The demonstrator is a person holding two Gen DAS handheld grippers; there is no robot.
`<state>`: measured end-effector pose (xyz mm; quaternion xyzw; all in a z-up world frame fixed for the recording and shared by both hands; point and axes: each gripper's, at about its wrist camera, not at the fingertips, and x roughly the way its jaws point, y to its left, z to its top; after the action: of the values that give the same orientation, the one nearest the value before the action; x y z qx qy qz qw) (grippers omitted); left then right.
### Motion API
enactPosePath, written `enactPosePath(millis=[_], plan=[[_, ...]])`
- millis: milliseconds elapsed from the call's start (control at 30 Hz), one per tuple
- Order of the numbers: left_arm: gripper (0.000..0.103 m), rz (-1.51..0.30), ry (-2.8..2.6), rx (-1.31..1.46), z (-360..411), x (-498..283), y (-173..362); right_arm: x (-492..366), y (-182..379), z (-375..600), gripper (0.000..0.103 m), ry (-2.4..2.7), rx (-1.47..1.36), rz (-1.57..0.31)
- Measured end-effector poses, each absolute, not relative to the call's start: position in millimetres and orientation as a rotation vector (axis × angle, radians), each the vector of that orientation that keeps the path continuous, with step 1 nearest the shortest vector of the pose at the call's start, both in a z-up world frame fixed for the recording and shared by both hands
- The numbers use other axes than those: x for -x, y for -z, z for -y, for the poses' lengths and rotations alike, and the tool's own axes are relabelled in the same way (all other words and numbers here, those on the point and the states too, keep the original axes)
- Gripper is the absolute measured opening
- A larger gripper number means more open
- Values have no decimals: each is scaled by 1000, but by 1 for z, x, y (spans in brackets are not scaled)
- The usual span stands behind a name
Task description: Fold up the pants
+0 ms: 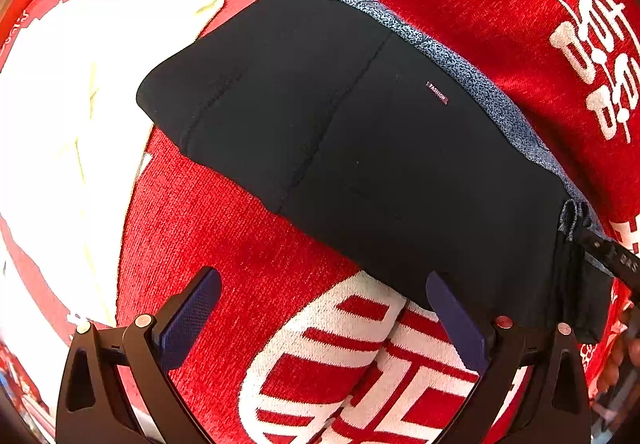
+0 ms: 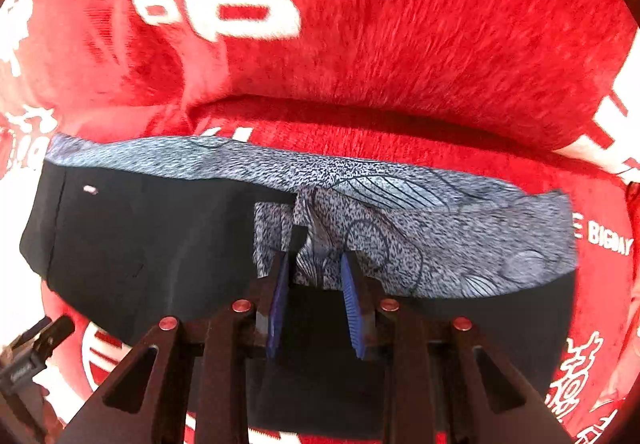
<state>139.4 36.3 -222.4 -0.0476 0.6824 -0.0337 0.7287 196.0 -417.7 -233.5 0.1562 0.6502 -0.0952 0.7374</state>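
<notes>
Folded black pants (image 1: 360,148) lie on red blanket (image 1: 224,228), patterned lining (image 2: 440,228) exposed. Left gripper (image 1: 320,304) jaws apart, empty, just beside pants. Right gripper (image 2: 316,264) pinches pants edge. Nothing blocks either.

Red plush blanket (image 1: 224,204) with white lettering (image 2: 224,0), slightly rumpled.

The right wrist view is motion-blurred; the pants (image 2: 140,244) are cut off below
</notes>
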Motion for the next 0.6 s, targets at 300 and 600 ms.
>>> enactPosePath(millis=[300,600], plan=[[103,-1501,75,98,-30,-142,224,-185,230,381,10,48,-294,-1467],[103,-1500,56,100,-30,-145,227,-175,201,349,51,33,-205,-1428]])
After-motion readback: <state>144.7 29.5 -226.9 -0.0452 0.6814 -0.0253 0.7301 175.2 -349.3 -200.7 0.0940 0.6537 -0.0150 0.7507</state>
